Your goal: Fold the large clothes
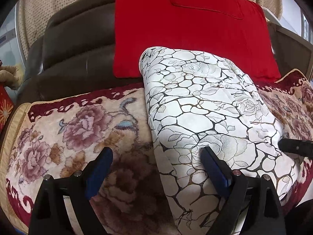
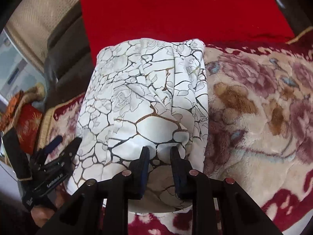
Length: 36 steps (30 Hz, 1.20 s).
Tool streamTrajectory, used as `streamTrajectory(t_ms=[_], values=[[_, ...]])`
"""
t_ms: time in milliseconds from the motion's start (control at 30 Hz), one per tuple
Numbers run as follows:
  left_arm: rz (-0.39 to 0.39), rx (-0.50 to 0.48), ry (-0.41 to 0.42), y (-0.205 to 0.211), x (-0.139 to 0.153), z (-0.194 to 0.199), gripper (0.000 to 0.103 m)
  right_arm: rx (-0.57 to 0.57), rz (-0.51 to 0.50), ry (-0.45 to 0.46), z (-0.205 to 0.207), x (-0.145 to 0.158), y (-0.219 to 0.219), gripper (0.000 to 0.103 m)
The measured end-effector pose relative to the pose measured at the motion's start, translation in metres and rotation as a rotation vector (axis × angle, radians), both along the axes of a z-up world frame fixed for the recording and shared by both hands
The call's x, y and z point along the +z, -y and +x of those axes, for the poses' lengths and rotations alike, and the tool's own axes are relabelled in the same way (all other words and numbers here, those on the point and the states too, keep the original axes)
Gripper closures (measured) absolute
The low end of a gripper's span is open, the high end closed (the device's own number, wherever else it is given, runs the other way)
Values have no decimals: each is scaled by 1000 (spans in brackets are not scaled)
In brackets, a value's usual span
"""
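A folded white garment (image 1: 205, 107) with a dark cracked rose print lies in a long thick stack on the floral blanket. My left gripper (image 1: 156, 149) stands wide open over its near left edge, one finger above the blanket and the other above the cloth, pinching nothing. A finger of my right gripper (image 1: 289, 146) touches the garment's right side. In the right wrist view the garment (image 2: 137, 88) puckers toward my right gripper (image 2: 159, 150), whose narrow jaws are shut on a bunch of its near edge. My left gripper (image 2: 68, 139) shows at the garment's left edge.
A plush floral blanket (image 1: 78, 127) (image 2: 254, 107) covers the seat. Behind the garment a red cloth (image 1: 185, 29) (image 2: 176, 9) hangs over the brown leather backrest (image 1: 78, 39). A stuffed toy (image 1: 9, 74) and a red box (image 1: 5, 105) sit at the far left.
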<state>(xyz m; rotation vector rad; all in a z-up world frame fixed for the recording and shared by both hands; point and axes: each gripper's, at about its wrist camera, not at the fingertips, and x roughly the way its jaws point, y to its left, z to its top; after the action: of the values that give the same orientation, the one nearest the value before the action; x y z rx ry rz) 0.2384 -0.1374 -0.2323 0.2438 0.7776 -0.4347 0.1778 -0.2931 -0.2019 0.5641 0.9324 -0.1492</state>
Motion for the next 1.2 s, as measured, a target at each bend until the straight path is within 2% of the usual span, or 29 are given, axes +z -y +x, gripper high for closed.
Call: streamTrajectory(t_ms=[133,300,333,400,500,600,733,867,967,1033,1100,1200], values=[[-7,5,-6,1,1,1,11,-2,25,26,4,25,3,75],[-6,4,-6,3,1,1,11,-5,-14,59,30,46,3,73],[-7,2,-7,3,1,1,11,-7,-25,53,35,44,2,70],[-7,-1,-9,4,1,1,11,-14,-37,-5,48,29,0,47],[-4,-3,-13,4,-1,3,11,-15,-54,-77,61,-1,-2,42],[-8,-3,-15,3,0,4,11,-34,-25,-37,56,-4,1,42],[-13,-2,-18,3,0,5,11,-62,24,6,50,11,10,42],[-14,-3,-20,4,0,5,11,-88,15,65,50,25,16,43],[-17,2,-25,4,-1,7,9,-88,10,37,57,15,18,44],[-21,2,-35,5,-2,9,8,-81,39,-27,64,-7,21,44],[-27,6,-38,5,-2,10,8,-85,61,-17,63,-16,24,44],[-24,6,-33,5,-2,10,8,-88,71,-5,60,-9,26,44]])
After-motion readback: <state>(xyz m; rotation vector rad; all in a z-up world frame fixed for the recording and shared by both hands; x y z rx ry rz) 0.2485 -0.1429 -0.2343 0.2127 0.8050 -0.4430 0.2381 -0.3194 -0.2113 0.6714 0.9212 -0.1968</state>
